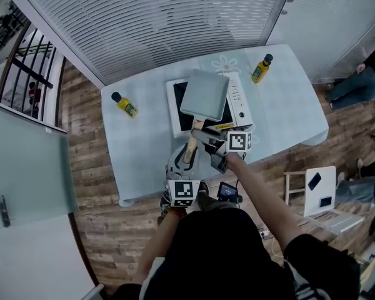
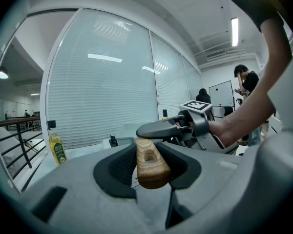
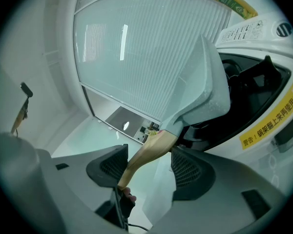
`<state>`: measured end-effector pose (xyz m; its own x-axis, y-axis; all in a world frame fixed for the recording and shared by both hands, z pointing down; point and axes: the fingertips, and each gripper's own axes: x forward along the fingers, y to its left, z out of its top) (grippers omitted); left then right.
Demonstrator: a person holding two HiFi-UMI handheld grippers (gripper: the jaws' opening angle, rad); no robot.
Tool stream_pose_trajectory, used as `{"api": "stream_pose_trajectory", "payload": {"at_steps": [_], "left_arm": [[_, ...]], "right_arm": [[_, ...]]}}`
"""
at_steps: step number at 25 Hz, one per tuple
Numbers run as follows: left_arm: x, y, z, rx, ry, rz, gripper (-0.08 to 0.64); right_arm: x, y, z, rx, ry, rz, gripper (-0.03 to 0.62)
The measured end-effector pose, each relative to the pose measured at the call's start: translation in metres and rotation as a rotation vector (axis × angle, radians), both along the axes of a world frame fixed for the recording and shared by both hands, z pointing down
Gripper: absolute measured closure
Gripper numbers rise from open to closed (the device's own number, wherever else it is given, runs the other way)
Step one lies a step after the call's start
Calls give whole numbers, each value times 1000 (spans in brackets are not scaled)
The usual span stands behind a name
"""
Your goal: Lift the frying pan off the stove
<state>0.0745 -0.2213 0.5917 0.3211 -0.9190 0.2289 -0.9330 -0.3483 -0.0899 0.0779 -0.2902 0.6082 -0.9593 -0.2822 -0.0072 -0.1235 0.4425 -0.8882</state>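
Worktop (image 1: 144, 158) under a pale cloth, wood floor around it, slatted blinds (image 1: 156, 17) beyond the far edge.

Nearest: left gripper (image 2: 149, 165), jaws partly closed and clamped on the butt of the wooden handle (image 1: 190, 150), pads against both sides. Further up the handle: right gripper (image 3: 150, 169), jaws apart around the neck. A gap shows beside the wood, so it carries nothing as far as I can judge.

Frying pan (image 1: 205, 94): square and grey, over the black glass of the stove (image 1: 239, 102), which stands mid-worktop towards the near edge. From the right gripper view its underside shows and it sits tilted. The near side looks clear of the glass, but full clearance is not certain at this angle.

Risks:
- Only one grip, at the far end of a long lever. The pan's weight could turn the tapered wood in the pads, letting the pan droop or roll.
- A droop would knock the pan's edge onto the glass or the stove's control strip at its right side.
- Closing the right gripper off-square could twist the handle against the left grip.

Surroundings:
- One oil bottle (image 1: 125, 105) near the left edge, well apart from the pan.
- A second bottle (image 1: 260, 69) towards the far right corner, the likelier hit on a rightward swing.
- A person (image 1: 362, 80) beyond the right edge.
- Nothing blocks a straight lift.
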Motion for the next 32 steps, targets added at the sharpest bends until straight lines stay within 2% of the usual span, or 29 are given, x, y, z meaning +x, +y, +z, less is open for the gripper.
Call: {"api": "stream_pose_trajectory", "payload": {"at_steps": [5, 20, 32], "left_arm": [[1, 1, -2, -1, 8, -2, 419], [-2, 3, -7, 14, 1, 2, 419], [-1, 2, -26, 55, -2, 9, 419]], "right_arm": [[3, 0, 4, -36, 17, 24, 345], [3, 1, 0, -29, 16, 45, 344], [3, 1, -19, -8, 7, 48, 344]]}}
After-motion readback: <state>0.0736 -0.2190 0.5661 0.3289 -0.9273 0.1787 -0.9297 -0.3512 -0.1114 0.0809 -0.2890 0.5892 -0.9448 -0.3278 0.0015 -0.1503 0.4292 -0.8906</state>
